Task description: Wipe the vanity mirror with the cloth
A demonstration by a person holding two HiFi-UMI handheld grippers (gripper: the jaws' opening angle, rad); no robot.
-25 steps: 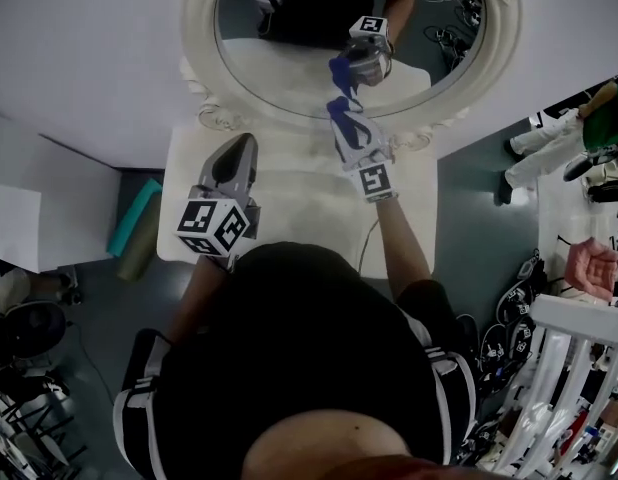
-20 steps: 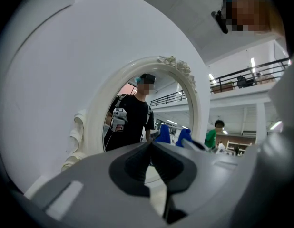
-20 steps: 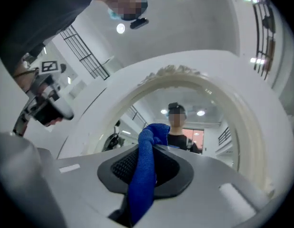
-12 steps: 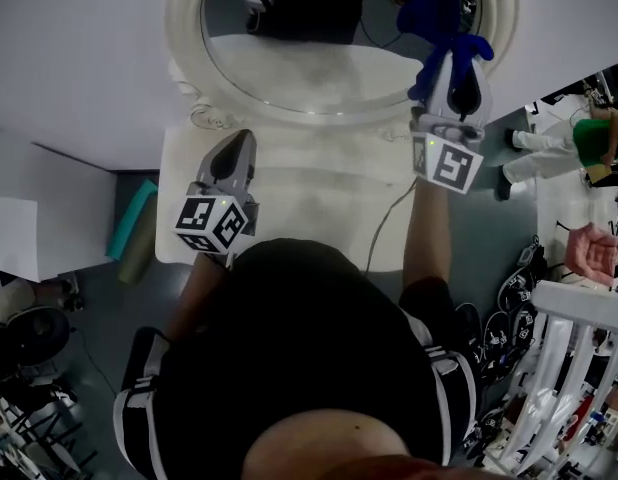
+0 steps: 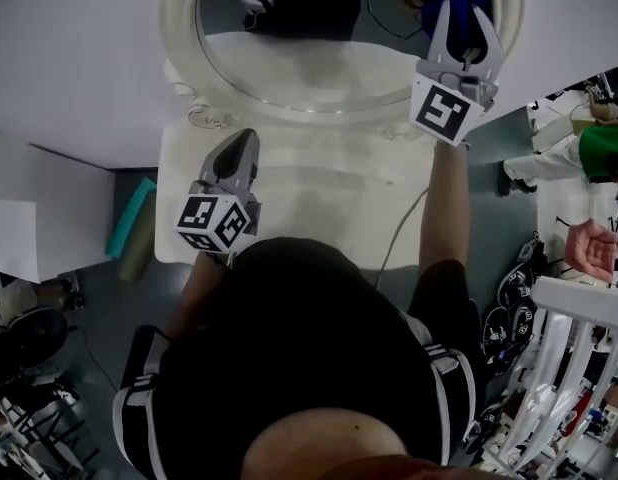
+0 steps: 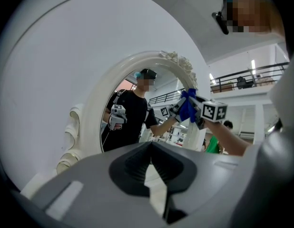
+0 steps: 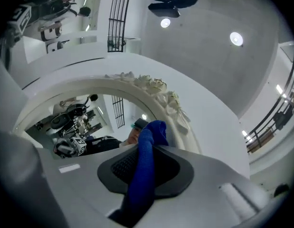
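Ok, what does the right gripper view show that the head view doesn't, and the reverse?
Only the right gripper view: the blue cloth pinched between the right hand-held gripper's jaws, close up. Only the head view: the left hand-held gripper, seen directly, above the white vanity top. Both: the oval white-framed vanity mirror.

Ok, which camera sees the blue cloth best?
The right gripper view: the cloth fills the middle, pinched between the jaws. The head view shows only a bit of it at the mirror; the left gripper view shows it small.
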